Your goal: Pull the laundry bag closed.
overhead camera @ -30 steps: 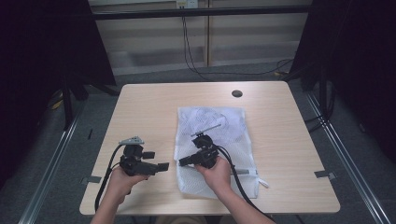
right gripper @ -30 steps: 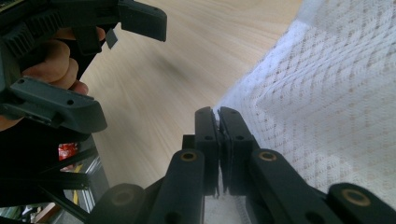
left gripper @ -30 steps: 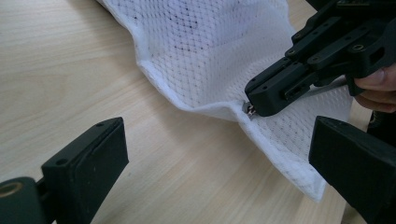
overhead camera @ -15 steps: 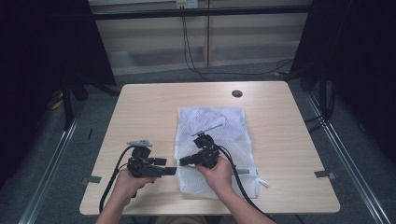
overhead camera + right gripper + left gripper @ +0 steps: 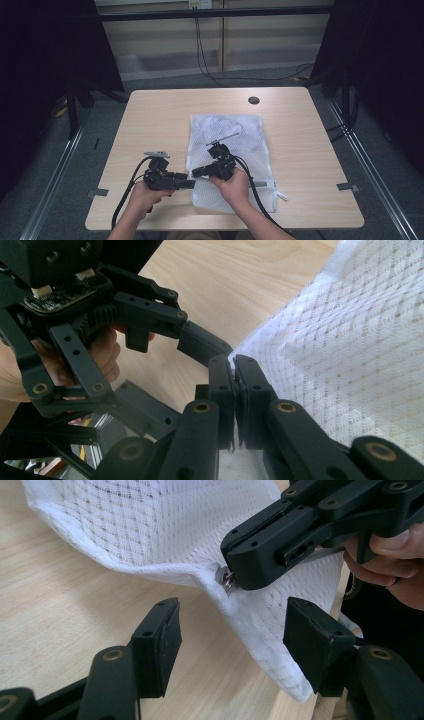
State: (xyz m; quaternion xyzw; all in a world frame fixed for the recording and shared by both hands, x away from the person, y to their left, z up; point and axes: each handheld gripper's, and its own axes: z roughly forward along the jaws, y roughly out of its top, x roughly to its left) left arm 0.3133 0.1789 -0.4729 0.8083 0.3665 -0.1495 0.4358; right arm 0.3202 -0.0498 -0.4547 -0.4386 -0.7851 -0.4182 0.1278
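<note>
A white mesh bag (image 5: 235, 131) lies flat on the wooden table (image 5: 155, 125). My right gripper (image 5: 196, 172) reaches over the bag's left edge and is shut on that edge (image 5: 250, 352), at a small metal zipper pull (image 5: 227, 577). My left gripper (image 5: 192, 184) comes in from the left, just in front of it. Its jaws have just been closing, and they straddle the lifted bag edge (image 5: 260, 630). The pads (image 5: 167, 635) stand apart from the mesh, so the left gripper (image 5: 235, 640) is open. The left gripper (image 5: 150, 325) also faces the right one at close range in the right gripper view.
A round cable hole (image 5: 253, 100) sits near the table's far edge. A grey strip (image 5: 223, 137) shows on the bag's upper part, and a white tag (image 5: 281, 196) pokes out at its lower right. Black cables trail from both grippers toward the table's near edge.
My left gripper has moved right and slightly down to the bag's left edge, and its jaws have narrowed. The right gripper has kept still, shut on the bag's edge.
</note>
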